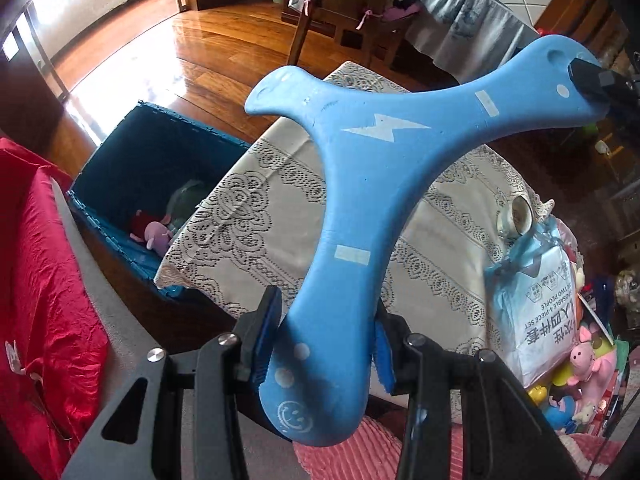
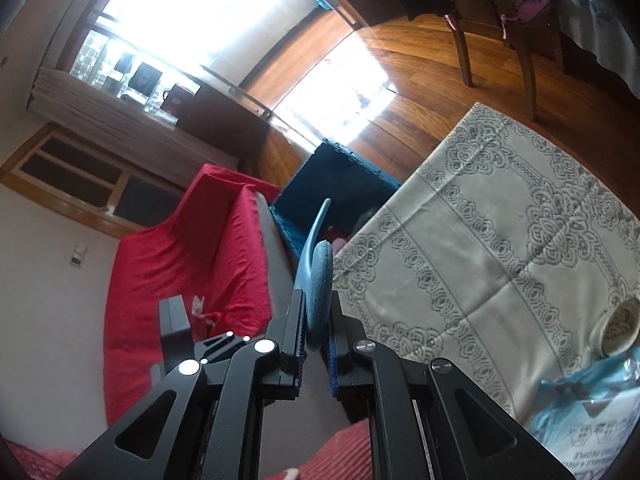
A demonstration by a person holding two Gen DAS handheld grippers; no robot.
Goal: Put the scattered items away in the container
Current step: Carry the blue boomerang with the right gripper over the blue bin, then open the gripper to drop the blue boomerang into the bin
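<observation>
A blue three-armed foam boomerang (image 1: 360, 184) is held in the air above the lace-covered table (image 1: 256, 216). My left gripper (image 1: 324, 340) is shut on its near arm. My right gripper (image 2: 316, 332) is shut on another arm, seen edge-on in the right wrist view (image 2: 318, 292); its black fingertip shows at the top right of the left wrist view (image 1: 592, 80). The blue container (image 1: 148, 184) stands on the floor left of the table, open, with a pink plush toy (image 1: 156, 234) inside. It also shows in the right wrist view (image 2: 336, 184).
A blue plastic package (image 1: 536, 288) and a small cup (image 1: 516, 216) lie on the table's right side. Plush toys (image 1: 588, 364) are piled at the right. A red-covered sofa (image 1: 44, 280) is at the left. Wooden chairs (image 1: 340, 12) stand on the floor behind.
</observation>
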